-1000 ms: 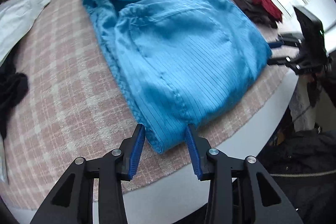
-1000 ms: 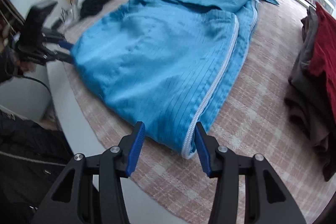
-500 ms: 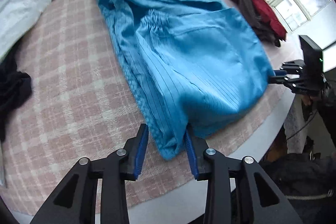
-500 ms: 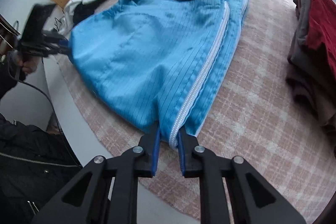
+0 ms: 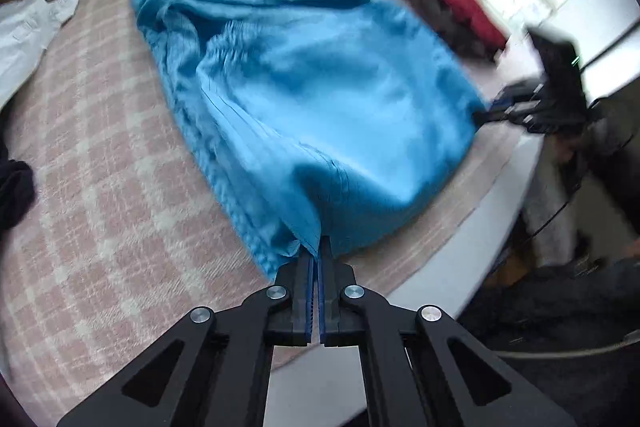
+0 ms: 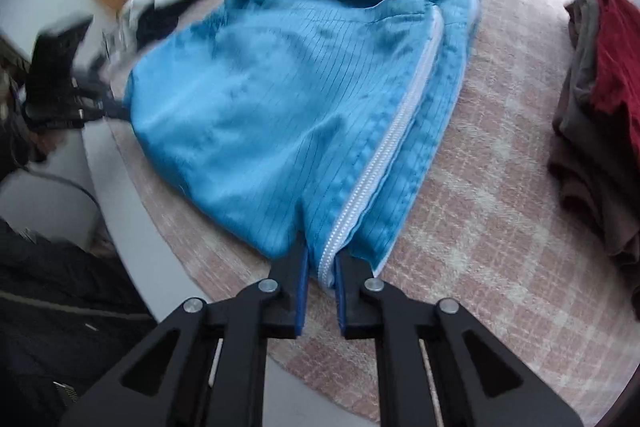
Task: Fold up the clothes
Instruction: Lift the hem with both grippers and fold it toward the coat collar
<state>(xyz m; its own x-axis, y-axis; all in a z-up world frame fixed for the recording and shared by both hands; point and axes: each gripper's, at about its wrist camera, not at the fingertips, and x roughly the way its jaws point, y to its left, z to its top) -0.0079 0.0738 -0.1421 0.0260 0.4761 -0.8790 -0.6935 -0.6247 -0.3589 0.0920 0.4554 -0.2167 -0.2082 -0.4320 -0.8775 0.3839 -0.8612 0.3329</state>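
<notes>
Desk (image 5: 492, 211) is covered by a pink checked cloth (image 5: 100, 155). Blue garment (image 5: 320, 99) is spread along its middle; dark and red clothes (image 6: 600, 75) are stacked beside it. Near hem corners are clamped: left tool (image 5: 319, 259) clenched on one, right tool (image 6: 320, 267) on the white zipper (image 6: 392, 131) end.

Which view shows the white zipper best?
The right wrist view: the white zipper runs up the blue garment from the right gripper. The left wrist view shows only blue fabric, no zipper.
</notes>
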